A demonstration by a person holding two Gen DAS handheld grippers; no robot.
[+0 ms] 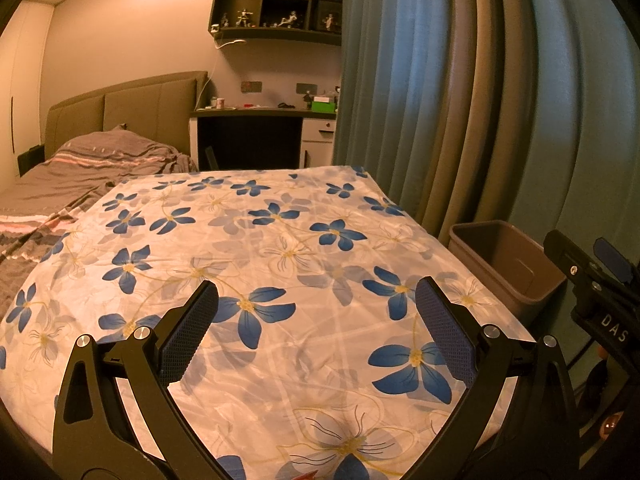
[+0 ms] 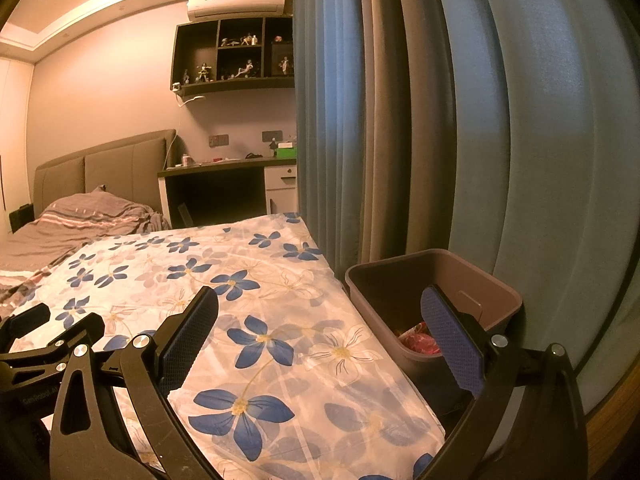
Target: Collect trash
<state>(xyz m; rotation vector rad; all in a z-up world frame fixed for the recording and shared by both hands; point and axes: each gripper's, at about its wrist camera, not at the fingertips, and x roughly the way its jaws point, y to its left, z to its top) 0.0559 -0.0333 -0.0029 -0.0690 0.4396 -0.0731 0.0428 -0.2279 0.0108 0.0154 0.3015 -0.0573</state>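
Hovering over the flowered cloth (image 1: 280, 240) that covers the table, the left gripper (image 1: 316, 300) has its jaws spread wide with nothing between the blue pads (image 1: 188, 332). The right gripper (image 2: 320, 304) is likewise spread and empty, its left finger above the cloth's right edge and its right finger in front of the brown bin (image 2: 400, 284). The bin stands on the floor just beside the table's right edge, against the blue curtain (image 2: 520, 120). Inside it, low down, lies a crumpled red and pink wrapper (image 2: 418, 340), partly hidden behind the right finger. In the left wrist view the bin (image 1: 504, 264) looks empty from that angle, and the right gripper (image 1: 600, 280) shows at the far right edge. Behind the table are a bed (image 1: 100, 160) with grey striped covers, a desk (image 1: 256, 120) and a wall shelf (image 1: 276, 0) of small figures
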